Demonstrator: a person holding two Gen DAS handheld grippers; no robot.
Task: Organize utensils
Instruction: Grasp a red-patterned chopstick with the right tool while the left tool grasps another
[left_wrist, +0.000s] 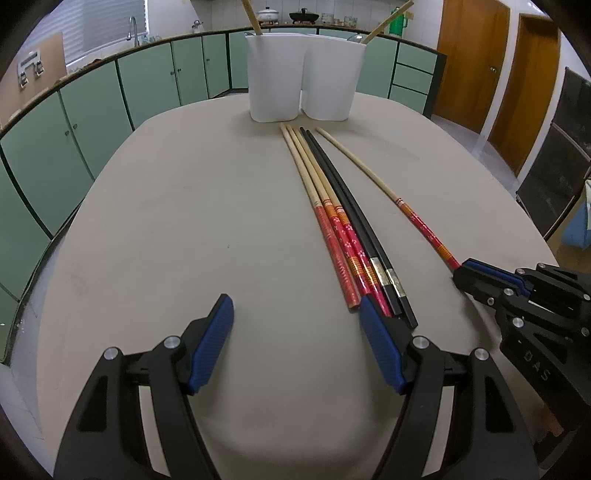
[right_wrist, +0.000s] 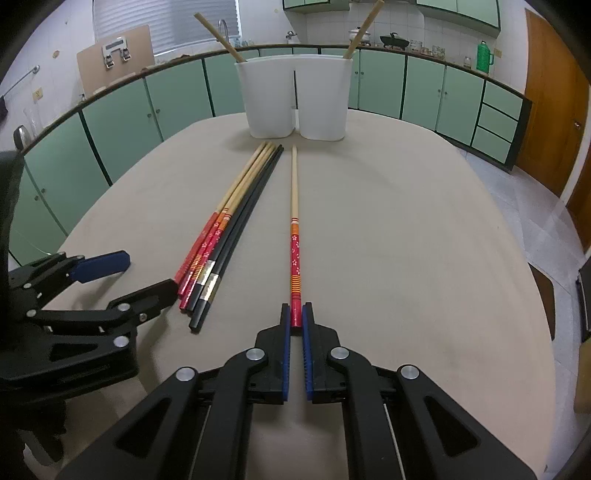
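A white two-compartment holder (left_wrist: 301, 75) (right_wrist: 293, 94) stands at the table's far side with one chopstick leaning in each compartment. A bundle of red-handled bamboo and black chopsticks (left_wrist: 341, 225) (right_wrist: 225, 225) lies on the table. My right gripper (right_wrist: 295, 317) (left_wrist: 466, 268) is shut on the red end of a single chopstick (right_wrist: 294, 221) (left_wrist: 388, 194) that lies apart, to the right of the bundle. My left gripper (left_wrist: 295, 306) (right_wrist: 147, 275) is open and empty, its right finger beside the bundle's near ends.
The beige oval table (left_wrist: 184, 221) (right_wrist: 406, 240) carries everything. Green cabinets and a counter with pots run behind it. Wooden doors are at the right. Dark chairs stand by the table's right edge.
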